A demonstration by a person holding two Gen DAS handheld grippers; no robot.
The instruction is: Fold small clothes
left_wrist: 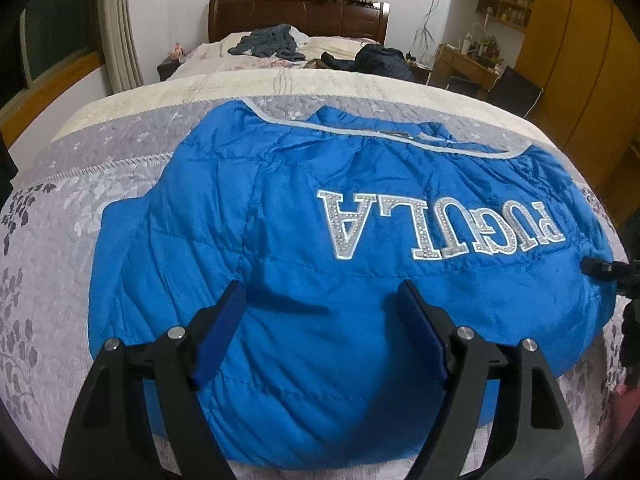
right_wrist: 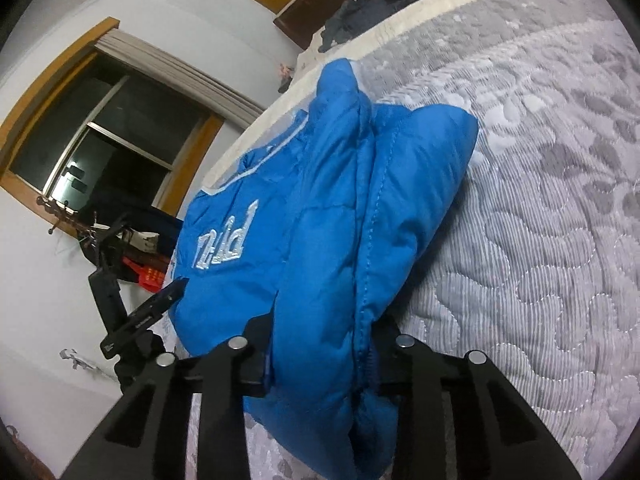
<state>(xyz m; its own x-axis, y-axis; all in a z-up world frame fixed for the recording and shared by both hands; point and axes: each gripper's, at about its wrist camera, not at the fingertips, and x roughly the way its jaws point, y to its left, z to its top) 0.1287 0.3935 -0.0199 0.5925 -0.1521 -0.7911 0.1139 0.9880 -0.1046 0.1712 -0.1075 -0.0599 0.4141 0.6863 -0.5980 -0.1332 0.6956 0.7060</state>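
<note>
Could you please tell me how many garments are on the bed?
3: blue jacket nearest; grey garment and dark garment near the headboard. More may be hidden.

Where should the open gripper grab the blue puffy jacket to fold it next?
Probably the free left edge of the blue jacket, coming in from the left, low along the quilt. That edge lies flat and loose there. The left gripper has its jaws open above the jacket; the right gripper already pinches the other side.

Each claw (left_wrist: pixel 320 300) (right_wrist: pixel 320 344) has 2 black arms with silver screw heads; the left's pads (left_wrist: pixel 222 332) are blue.
</note>
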